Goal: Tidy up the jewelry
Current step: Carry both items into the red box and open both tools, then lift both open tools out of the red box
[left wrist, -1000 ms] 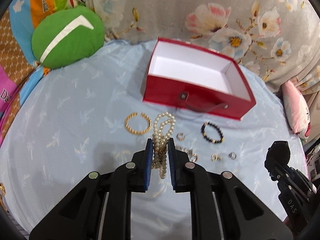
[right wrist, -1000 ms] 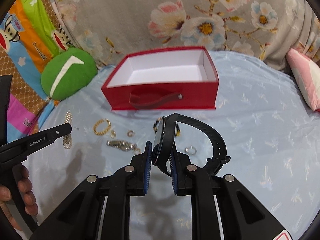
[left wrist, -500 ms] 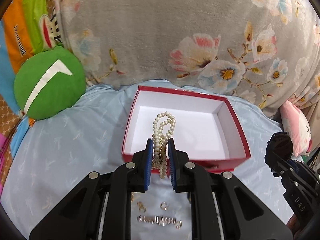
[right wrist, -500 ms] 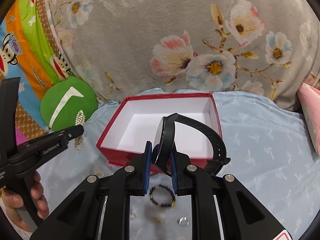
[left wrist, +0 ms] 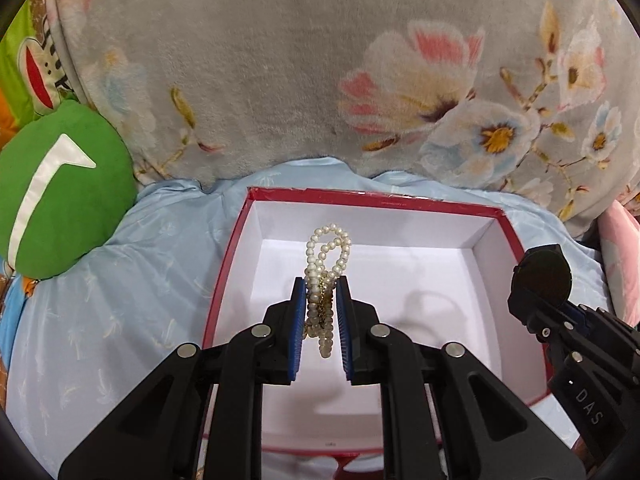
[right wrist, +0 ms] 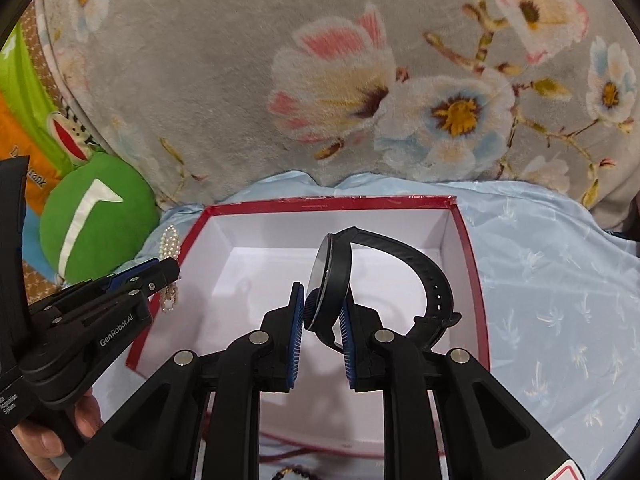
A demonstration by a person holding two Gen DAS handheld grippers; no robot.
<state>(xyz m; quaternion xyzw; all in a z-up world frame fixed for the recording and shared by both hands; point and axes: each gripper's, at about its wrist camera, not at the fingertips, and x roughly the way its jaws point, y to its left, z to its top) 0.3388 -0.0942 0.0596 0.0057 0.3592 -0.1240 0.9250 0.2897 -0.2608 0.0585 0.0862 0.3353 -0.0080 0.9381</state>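
Note:
My left gripper [left wrist: 321, 292] is shut on a pearl necklace [left wrist: 327, 256] and holds it above the open red box [left wrist: 236, 240], whose white inside is bare. My right gripper [right wrist: 321, 300] is shut on a black wristwatch [right wrist: 332, 272] and holds it over the same red box [right wrist: 466, 240]. The watch strap curls to the right. In the left wrist view the right gripper [left wrist: 536, 280] shows at the box's right wall with the watch face. In the right wrist view the left gripper [right wrist: 168, 270] shows at the box's left edge with the pearls [right wrist: 170, 240] hanging from it.
The box sits on a light blue sheet [left wrist: 100, 300]. A grey floral blanket [left wrist: 320, 60] rises behind it. A green round cushion [left wrist: 60, 192] lies at the left, a pink pillow [left wrist: 624, 264] at the right. A dark bead bracelet [right wrist: 290, 473] peeks out at the bottom edge.
Both grippers have moved forward from the jewelry on the sheet to over the box, each still holding its piece. The loose rings and bracelets have dropped out of view.

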